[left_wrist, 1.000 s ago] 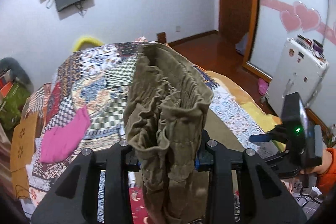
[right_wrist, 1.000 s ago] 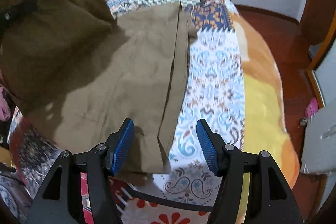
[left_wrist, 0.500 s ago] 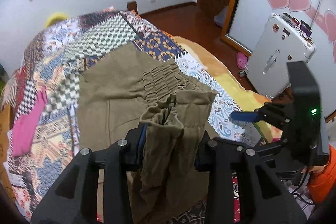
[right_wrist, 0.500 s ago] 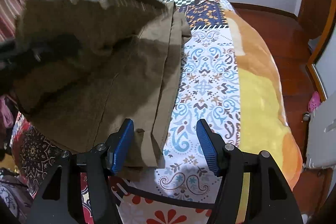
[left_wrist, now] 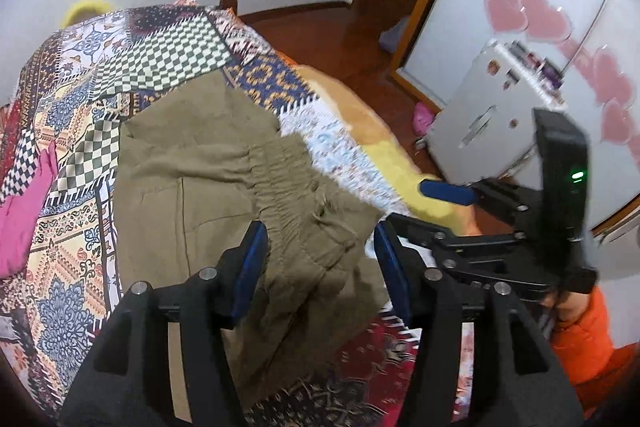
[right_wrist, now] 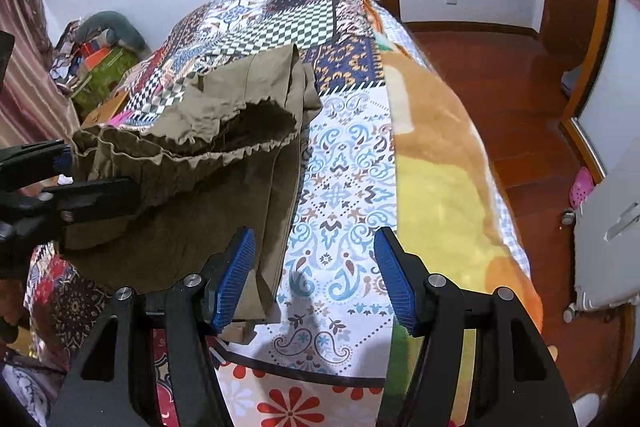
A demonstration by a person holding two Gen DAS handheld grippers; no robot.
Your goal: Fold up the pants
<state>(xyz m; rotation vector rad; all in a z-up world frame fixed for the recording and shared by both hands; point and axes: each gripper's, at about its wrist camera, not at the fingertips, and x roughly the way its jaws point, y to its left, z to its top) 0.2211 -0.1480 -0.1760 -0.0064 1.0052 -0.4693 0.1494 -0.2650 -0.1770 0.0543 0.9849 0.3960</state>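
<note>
Pants (left_wrist: 208,163) folded on bed (left_wrist: 168,47), waistband at 12 o'clock of left tool (left_wrist: 318,259); jaws just opened, cloth released; right tool (right_wrist: 314,275) apart, empty; fold best flattened, edges aligned.

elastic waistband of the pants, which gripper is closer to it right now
Left. The left gripper straddles the waistband, its jaws just opened and pads off the cloth. The right gripper hangs open beside the pants' folded edge, apart from the waistband.
</note>
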